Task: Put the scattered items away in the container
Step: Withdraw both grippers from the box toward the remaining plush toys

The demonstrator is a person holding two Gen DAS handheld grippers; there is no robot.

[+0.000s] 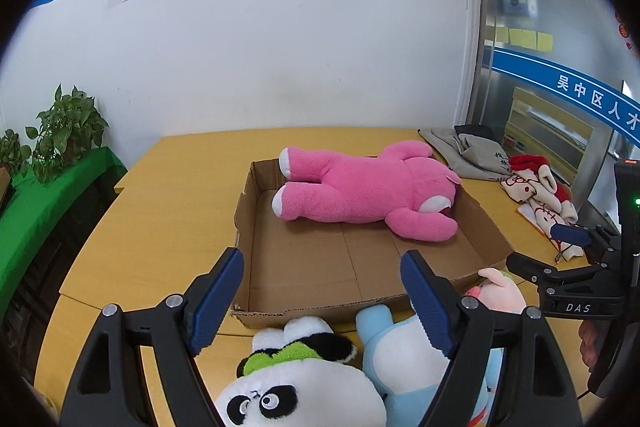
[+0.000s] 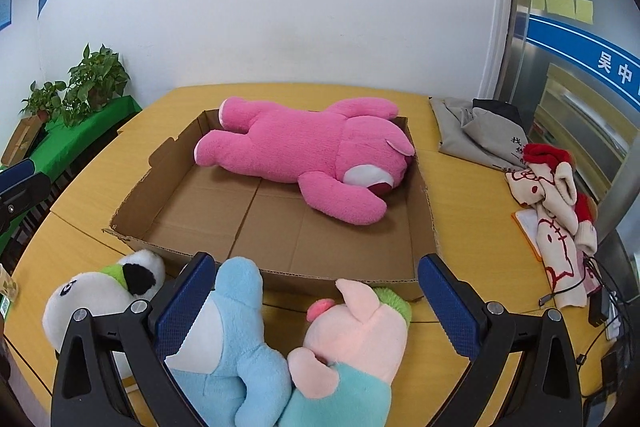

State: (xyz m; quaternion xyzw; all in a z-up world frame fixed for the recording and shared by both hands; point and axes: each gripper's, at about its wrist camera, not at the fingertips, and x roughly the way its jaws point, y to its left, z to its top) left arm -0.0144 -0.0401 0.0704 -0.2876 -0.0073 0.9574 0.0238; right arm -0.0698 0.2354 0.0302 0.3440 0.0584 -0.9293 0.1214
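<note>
While potted plants (image 2: 96,83) sit on a green-covered shelf (image 2: 80,139) at the far left, a yellow wooden table (image 2: 472,211) fills the middle of the room. On its near left edge lies a panda plush (image 1: 296,383), face up, just beside a light blue plush (image 2: 228,327), and next to that a pink pig plush (image 2: 360,331) in a teal top; all three rest outside the cardboard box (image 2: 168,167), close to its near wall. The left gripper (image 1: 320,299) hangs above the panda with its blue pads spread wide and nothing between them. The right gripper (image 2: 316,295) hangs over the blue plush and the pig, its jaws also standing wide apart and pressing on neither toy. Inside the shallow, open box a large pink bear (image 2: 304,151) lies along the far side, head toward the right wall. Farther right on the table lies a grey folded cloth (image 2: 472,131), and nearer a heap of cream and red printed fabric (image 2: 556,203), with dark cables (image 2: 600,291) at the right edge.
</note>
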